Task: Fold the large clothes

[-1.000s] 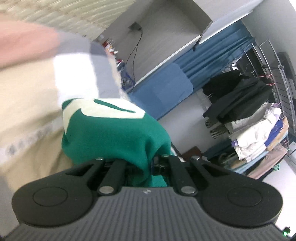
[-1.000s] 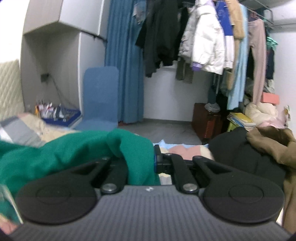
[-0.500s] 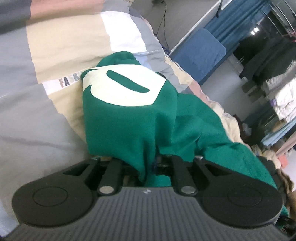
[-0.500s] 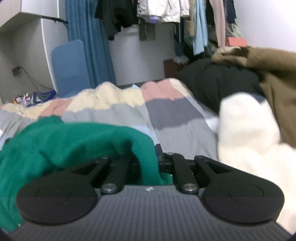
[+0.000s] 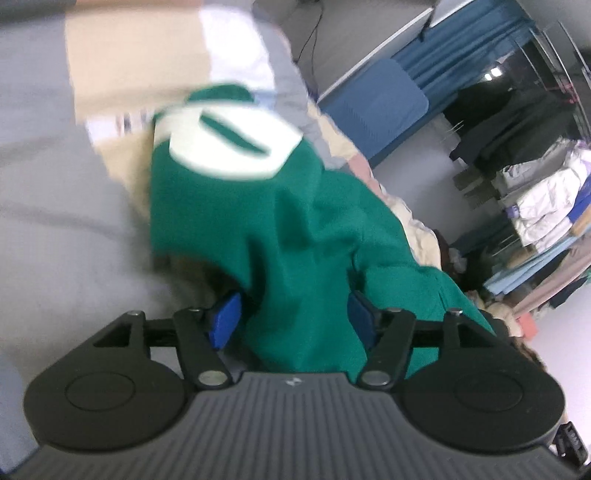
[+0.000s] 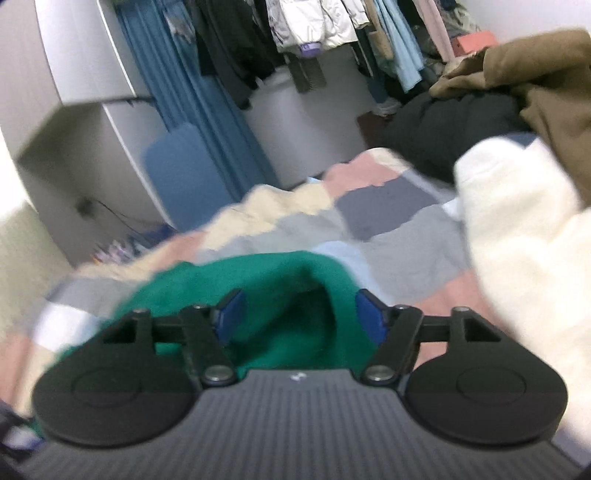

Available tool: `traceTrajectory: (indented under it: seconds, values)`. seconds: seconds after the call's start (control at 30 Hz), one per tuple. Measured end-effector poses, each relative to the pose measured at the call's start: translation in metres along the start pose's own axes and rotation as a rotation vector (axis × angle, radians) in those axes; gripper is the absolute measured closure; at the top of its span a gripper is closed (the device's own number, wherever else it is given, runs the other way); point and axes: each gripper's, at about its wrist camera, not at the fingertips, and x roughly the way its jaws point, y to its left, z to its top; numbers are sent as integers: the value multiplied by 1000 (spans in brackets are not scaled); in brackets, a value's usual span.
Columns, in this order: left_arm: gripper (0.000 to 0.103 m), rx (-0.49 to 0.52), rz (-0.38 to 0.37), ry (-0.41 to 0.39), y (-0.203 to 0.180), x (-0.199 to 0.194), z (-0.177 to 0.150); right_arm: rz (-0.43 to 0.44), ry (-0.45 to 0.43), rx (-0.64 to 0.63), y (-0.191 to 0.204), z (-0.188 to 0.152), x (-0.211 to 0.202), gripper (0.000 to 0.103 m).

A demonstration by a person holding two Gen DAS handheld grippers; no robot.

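A green sweatshirt with a white patch lies bunched on the patchwork quilt. My left gripper is open, its blue pads spread apart with green cloth lying loose between them. In the right wrist view the same green sweatshirt sits in a fold between the spread pads of my right gripper, which is open too. Both views are blurred.
A white fleece garment, a black one and a brown one are piled at the right of the bed. A blue chair, blue curtain and hanging clothes rack stand beyond the bed.
Both grippers were shut on the green sweatshirt and have now opened, letting the cloth go. The sweatshirt has come down onto the quilt.
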Motion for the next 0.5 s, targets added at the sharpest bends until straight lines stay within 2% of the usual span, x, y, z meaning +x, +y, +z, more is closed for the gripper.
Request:
traceTrajectory:
  seconds: [0.07, 0.2, 0.33, 0.4, 0.43, 0.5]
  values:
    - [34, -26, -10, 55, 4, 11, -4, 49, 20, -21, 15, -11, 1, 27]
    - [34, -39, 4, 118, 6, 31, -14, 42, 15, -136, 49, -30, 7, 27]
    - [34, -2, 48, 95, -2, 38, -16, -61, -153, -213, 69, -38, -4, 27]
    - [34, -5, 58, 95, -4, 41, -17, -68, -236, -249, 77, -38, -13, 30]
    - [34, -7, 60, 97, -4, 42, -17, -63, -252, -234, 80, -36, -20, 27]
    - [34, -13, 68, 90, -2, 41, -16, 25, -297, -216, 88, -36, -31, 28]
